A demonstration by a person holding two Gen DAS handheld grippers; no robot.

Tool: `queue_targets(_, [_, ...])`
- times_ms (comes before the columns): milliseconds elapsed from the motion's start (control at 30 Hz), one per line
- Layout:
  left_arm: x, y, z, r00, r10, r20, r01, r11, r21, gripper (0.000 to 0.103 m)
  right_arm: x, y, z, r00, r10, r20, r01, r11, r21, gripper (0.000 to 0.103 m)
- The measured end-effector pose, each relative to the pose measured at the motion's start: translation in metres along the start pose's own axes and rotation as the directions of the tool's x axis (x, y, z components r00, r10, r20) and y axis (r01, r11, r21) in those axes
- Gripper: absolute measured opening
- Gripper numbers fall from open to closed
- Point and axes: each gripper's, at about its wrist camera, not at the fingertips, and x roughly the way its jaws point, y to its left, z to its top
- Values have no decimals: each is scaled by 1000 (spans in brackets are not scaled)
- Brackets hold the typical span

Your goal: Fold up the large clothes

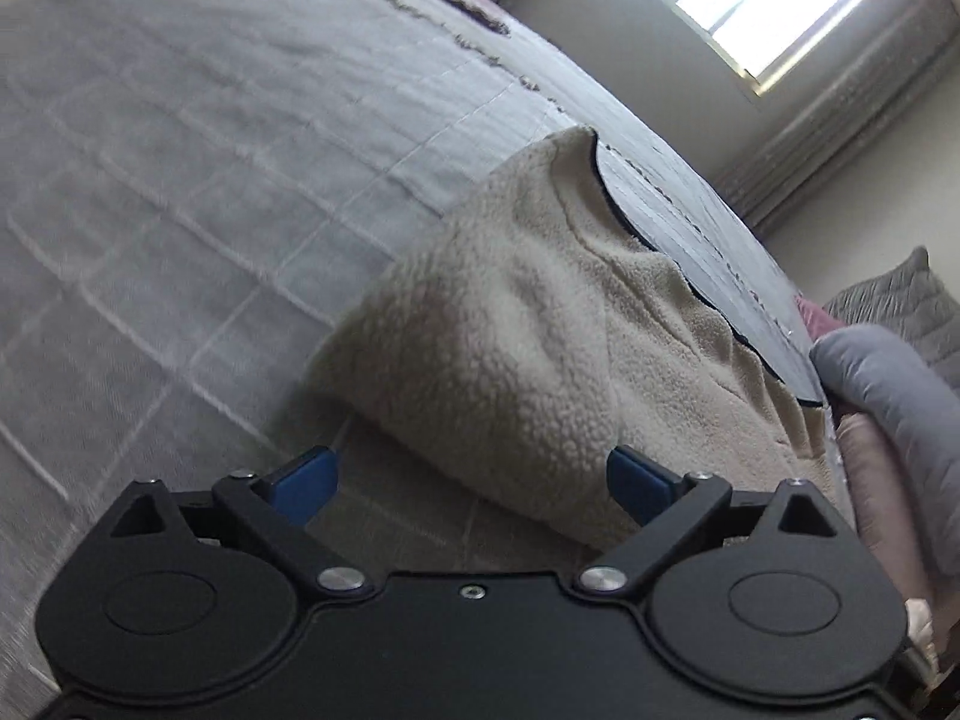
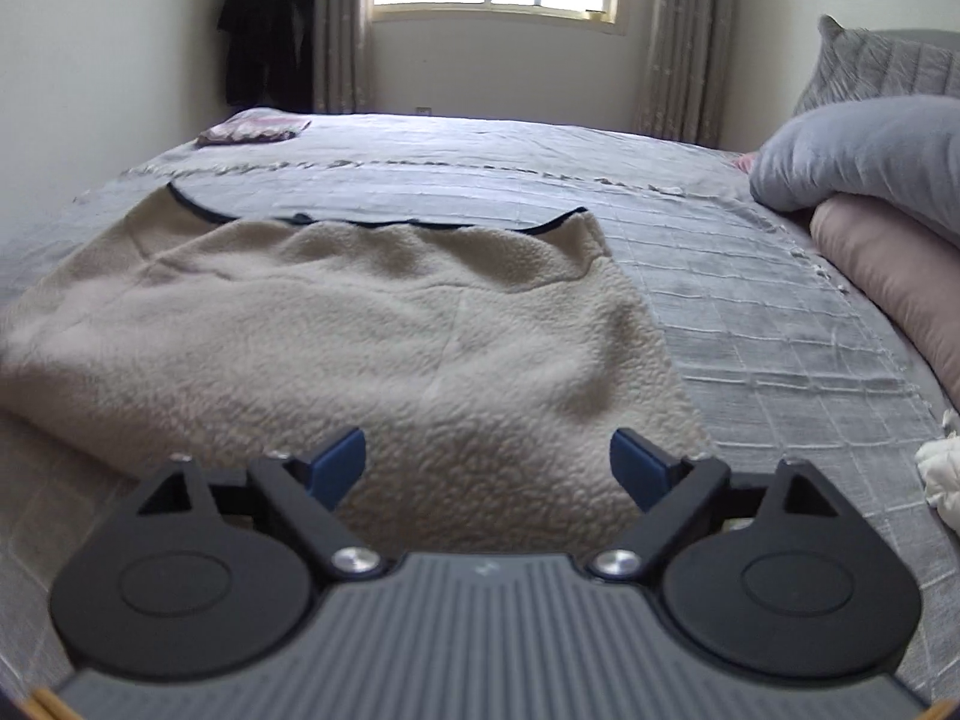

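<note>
A large cream fleece garment (image 2: 360,324) with dark trim along its far edge lies on the grey bedspread (image 2: 750,324). In the left wrist view the garment (image 1: 540,348) is folded over, with a thick rounded fold near the camera. My left gripper (image 1: 471,477) is open, its blue fingertips (image 1: 306,480) on either side of the fold's near end, with no grip on it. My right gripper (image 2: 487,465) is open just above the garment's near edge, holding nothing.
Grey and pink pillows (image 2: 870,180) are stacked at the right of the bed. A small folded pink item (image 2: 252,129) lies at the far left corner. A white cloth (image 2: 942,468) sits at the right edge. Dark clothes (image 2: 270,24) hang by the window.
</note>
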Motion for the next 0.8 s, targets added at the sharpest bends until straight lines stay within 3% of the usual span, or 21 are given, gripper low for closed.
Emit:
queue_targets(133, [24, 13, -7, 997, -82, 12, 82, 986, -144, 96, 2, 10, -3, 1000, 3, 25, -2, 999, -50, 89])
queue_targets(300, [56, 4, -9, 978, -161, 133, 189, 954, -231, 93, 5, 10, -6, 998, 52, 43, -51, 998, -25, 89])
queue_targets(400, [69, -5, -12, 967, -123, 225, 181, 949, -258, 80, 4, 10, -6, 993, 84, 81, -86, 996, 26, 89])
queue_targets(433, [71, -6, -13, 963, -105, 250, 175, 946, -274, 69, 2, 11, -5, 989, 110, 99, -115, 992, 46, 85])
queue_targets(467, [74, -7, -14, 962, -82, 259, 158, 944, -291, 59, 0, 13, -4, 984, 138, 115, -145, 988, 56, 80])
queue_targets(500, [75, -8, -15, 960, -67, 272, 151, 942, -301, 57, -2, 17, -3, 977, 168, 133, -177, 982, 62, 65])
queue_targets(533, [75, -11, -15, 957, -59, 282, 145, 945, -293, 51, -3, 21, -2, 968, 202, 150, -214, 974, 70, 54])
queue_targets(633, [60, -36, -18, 940, -35, 339, 90, 985, -147, 38, -5, 36, -1, 933, 308, 186, -330, 939, 100, 40])
queue_targets(700, [46, -53, -19, 923, -41, 383, 62, 997, -42, 36, -3, 50, -2, 903, 383, 195, -405, 911, 82, 37])
queue_targets(767, [33, -70, -19, 907, -61, 417, 55, 998, 26, 36, 3, 65, -3, 884, 434, 174, -449, 892, 57, 35])
queue_targets(800, [26, -78, -19, 896, -78, 436, 56, 996, 64, 36, 7, 73, -5, 880, 450, 154, -461, 886, 46, 29])
